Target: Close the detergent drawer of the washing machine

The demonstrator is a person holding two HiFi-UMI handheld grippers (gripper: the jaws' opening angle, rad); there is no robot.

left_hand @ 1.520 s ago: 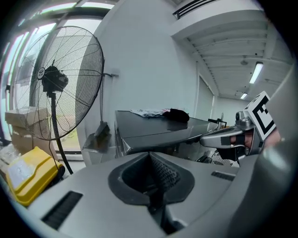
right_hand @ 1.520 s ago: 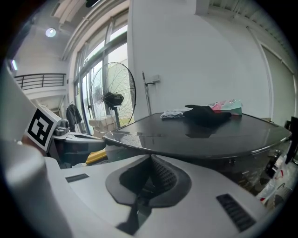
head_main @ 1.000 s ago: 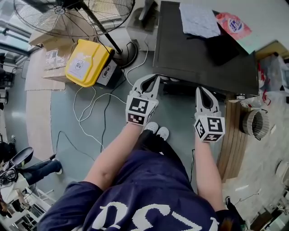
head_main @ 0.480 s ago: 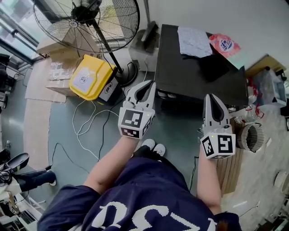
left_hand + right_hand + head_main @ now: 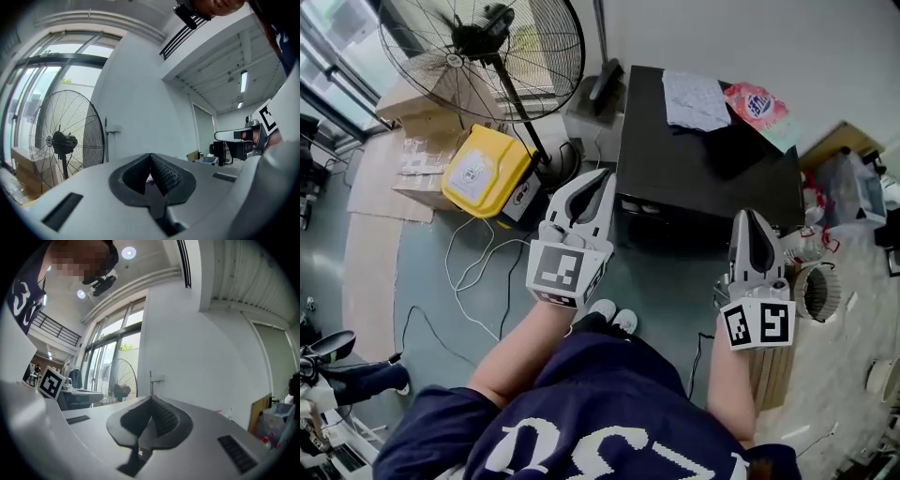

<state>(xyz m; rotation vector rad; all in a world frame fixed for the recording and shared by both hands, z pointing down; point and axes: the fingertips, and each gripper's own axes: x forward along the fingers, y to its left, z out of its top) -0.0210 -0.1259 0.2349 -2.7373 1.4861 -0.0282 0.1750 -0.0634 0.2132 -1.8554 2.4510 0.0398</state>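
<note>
hovering shut and empty, the left white plastic claw (image 5: 602,178) and right white plastic claw (image 5: 749,220) face the black box-shaped washing machine (image 5: 703,164) just ahead; its detergent drawer, somewhere on the front below the tips, cannot be made out, so a blind push may miss.

light: bright daylight, windows (image 5: 42,84) | sharp | gripper views fisheye, dark corners

fan (image 5: 483,47) left of washing machine (image 5: 675,173), cloth (image 5: 695,99) atop it
</note>
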